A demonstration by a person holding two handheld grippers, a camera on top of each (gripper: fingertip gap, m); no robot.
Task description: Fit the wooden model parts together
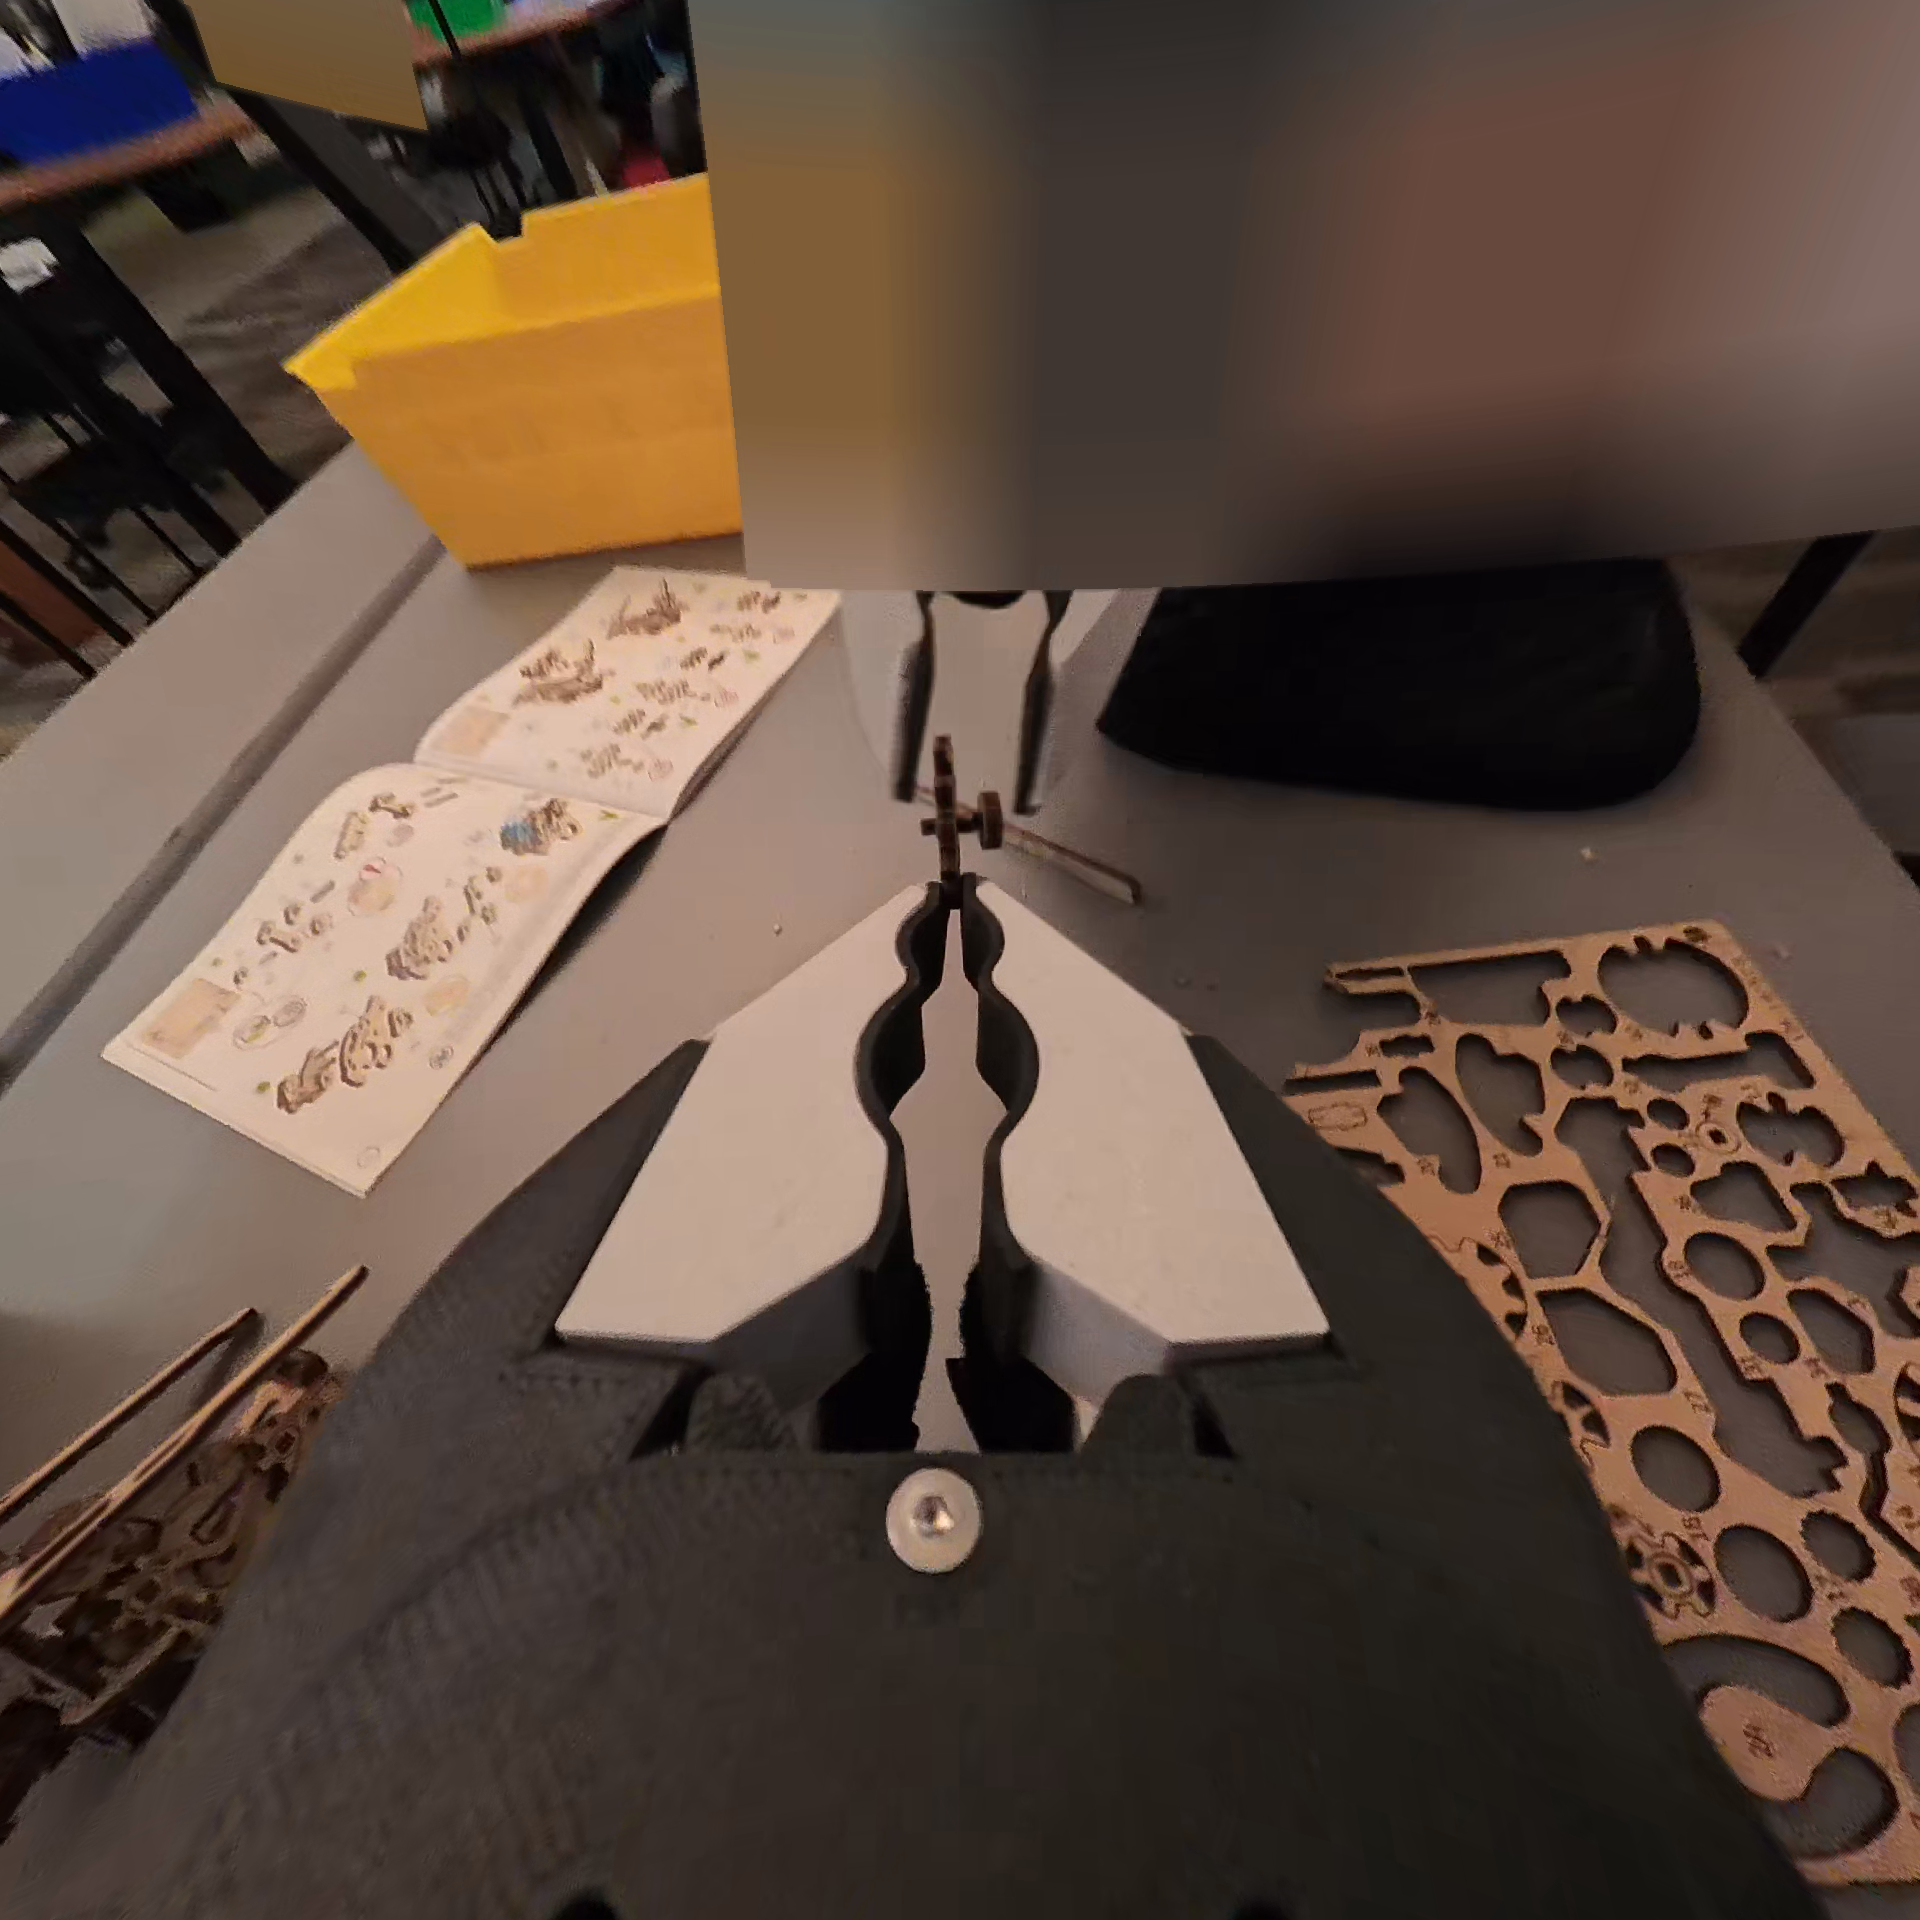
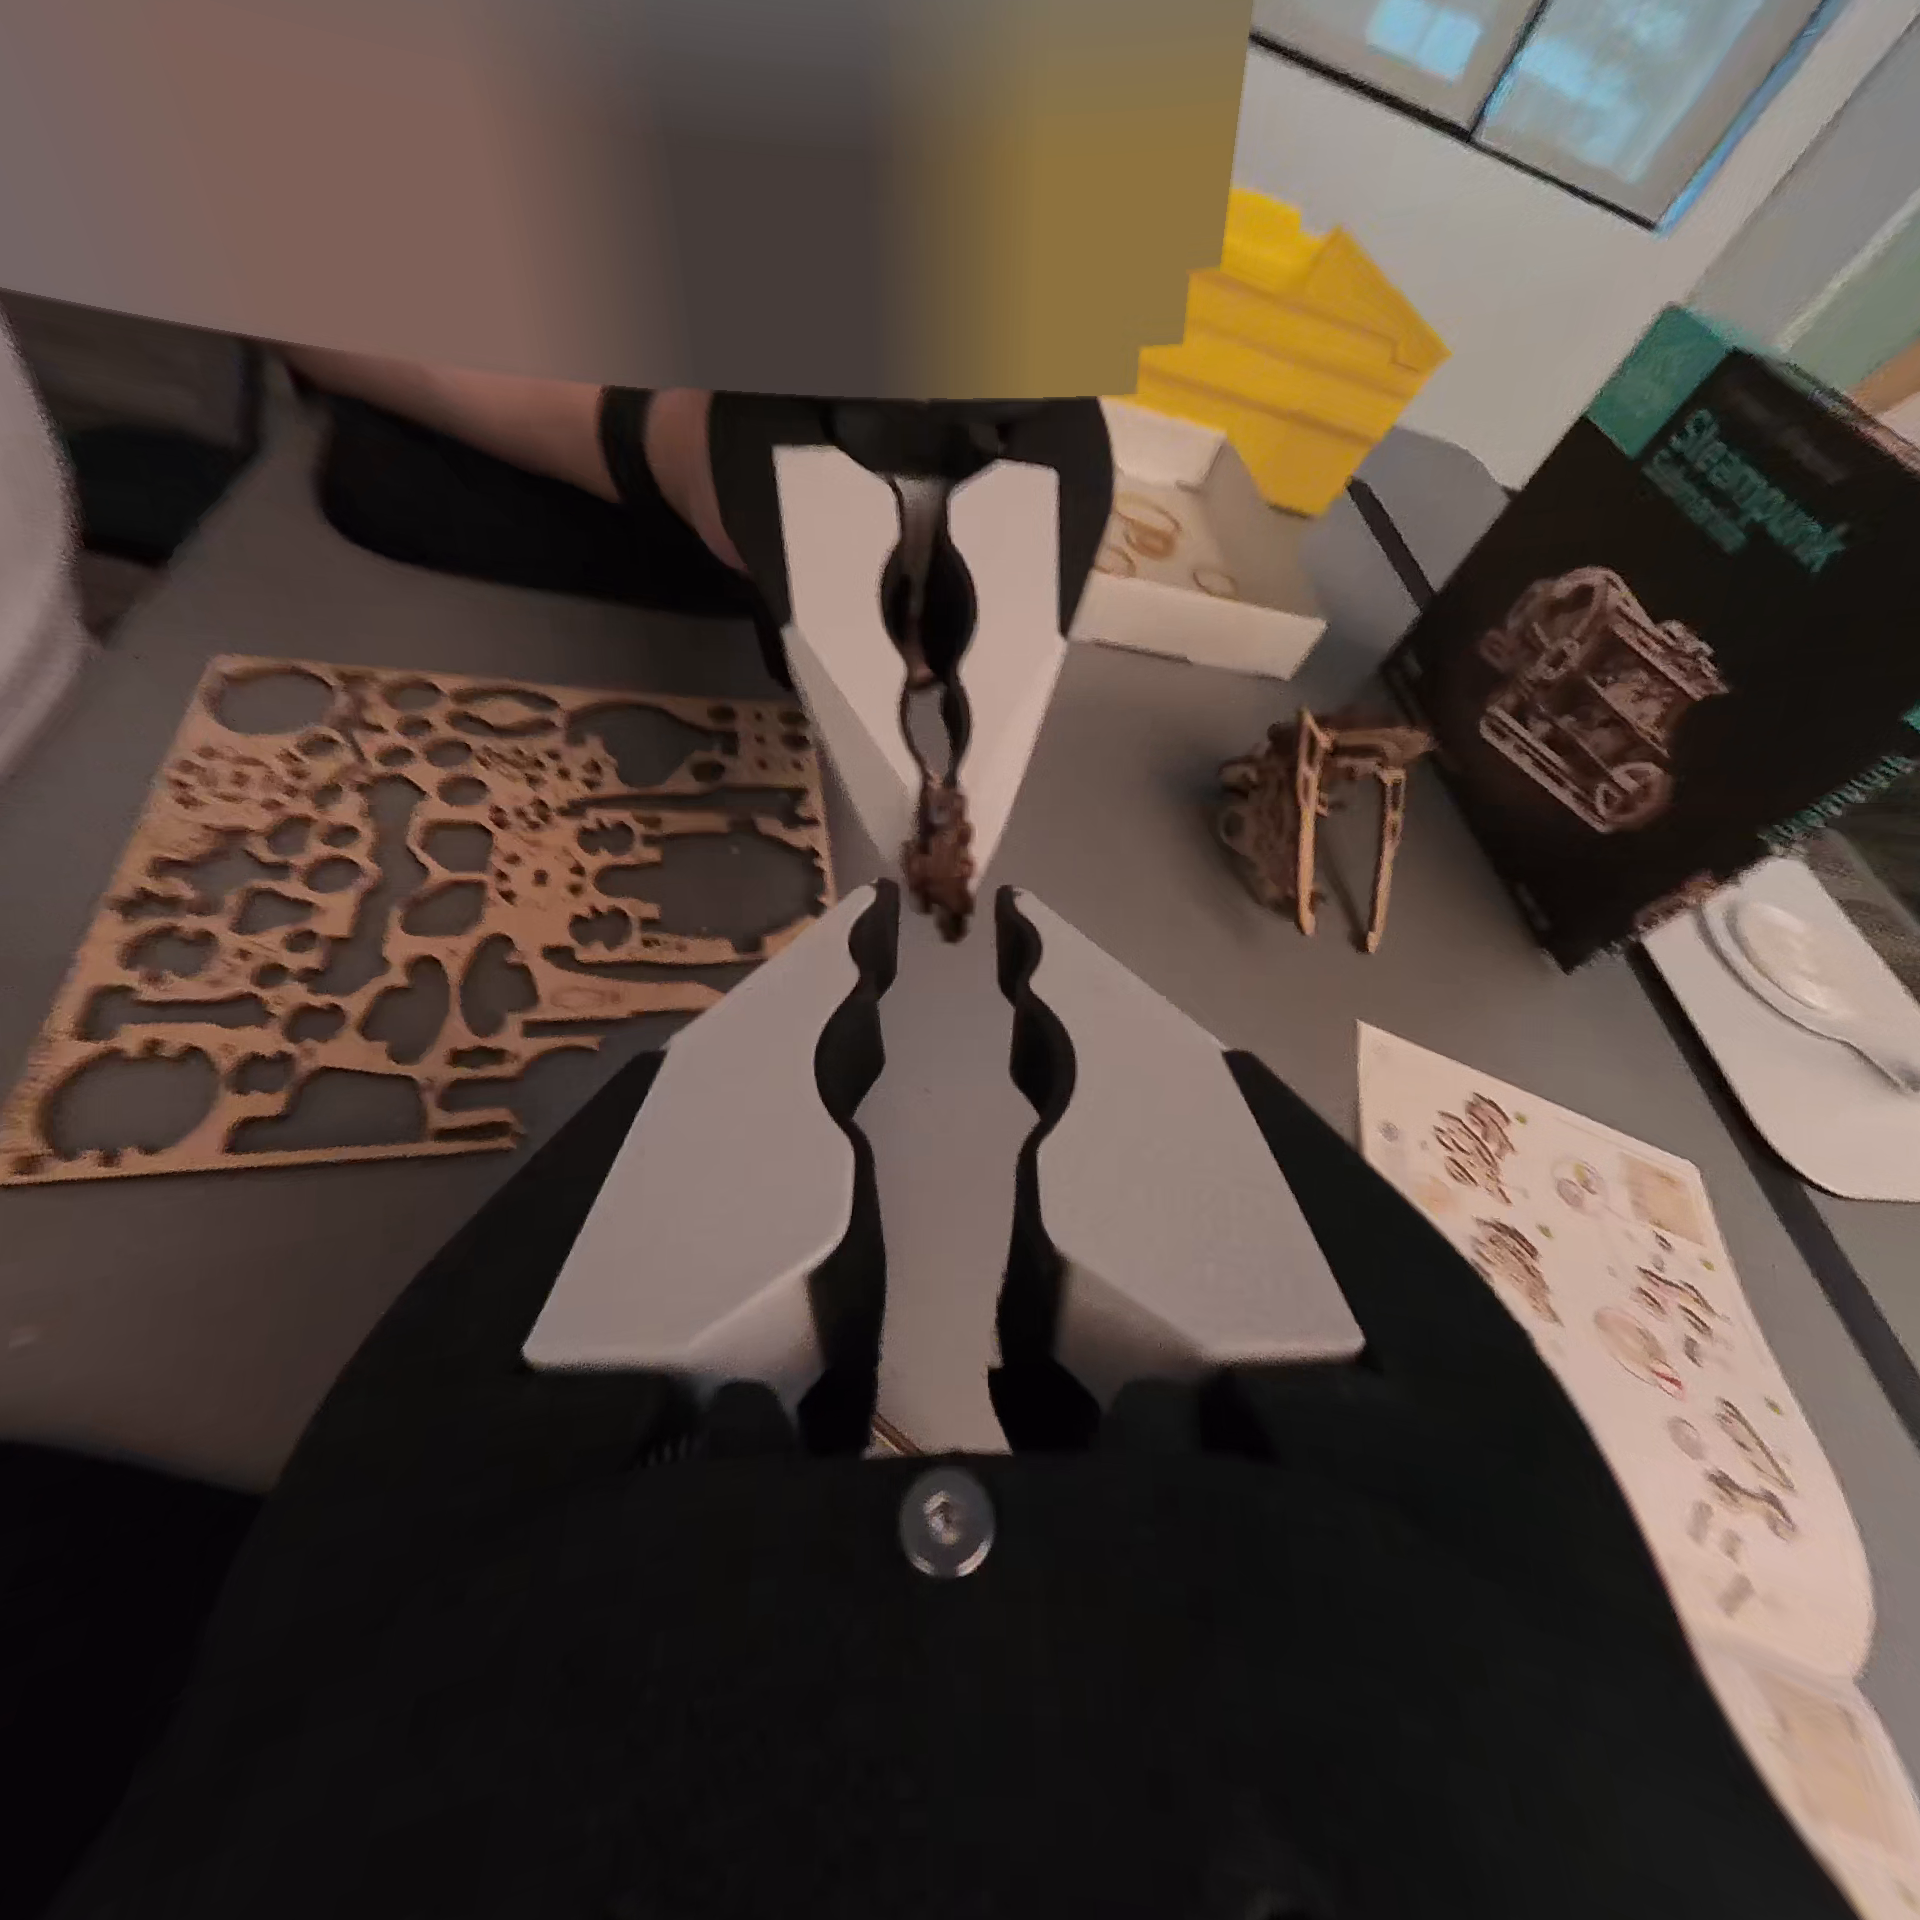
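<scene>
1. Left wrist view: small wooden assembly [image 1: 948,821], a dark laser-cut piece with a cross pin and a round disc on it, pinched at its lower edge by the left tool [image 1: 952,902], whose tips are closed on it. It stands upright just beyond the tips, clear of the tabletop [image 1: 260,644].
2. Handling, judged: very light, thin, stiff, brittle along the teeth and the pin; grip on the flat faces near the body, not on the pin; press gently.
3. Right tool [image 2: 945,902]: jaws parted, holding nothing; the wooden piece hangs just ahead, between its tips, seemingly untouched.
4. Right of the left tool: punched-out wooden sheet [image 1: 1683,1278], flat.
5. Left of it: open instruction booklet [image 1: 436,914]; near its base, the partly built model [image 1: 135,1496].
6. Farther ahead, left: yellow bin [image 1: 551,384].
7. Right of the right tool: product box [image 2: 1673,665], standing.
</scene>
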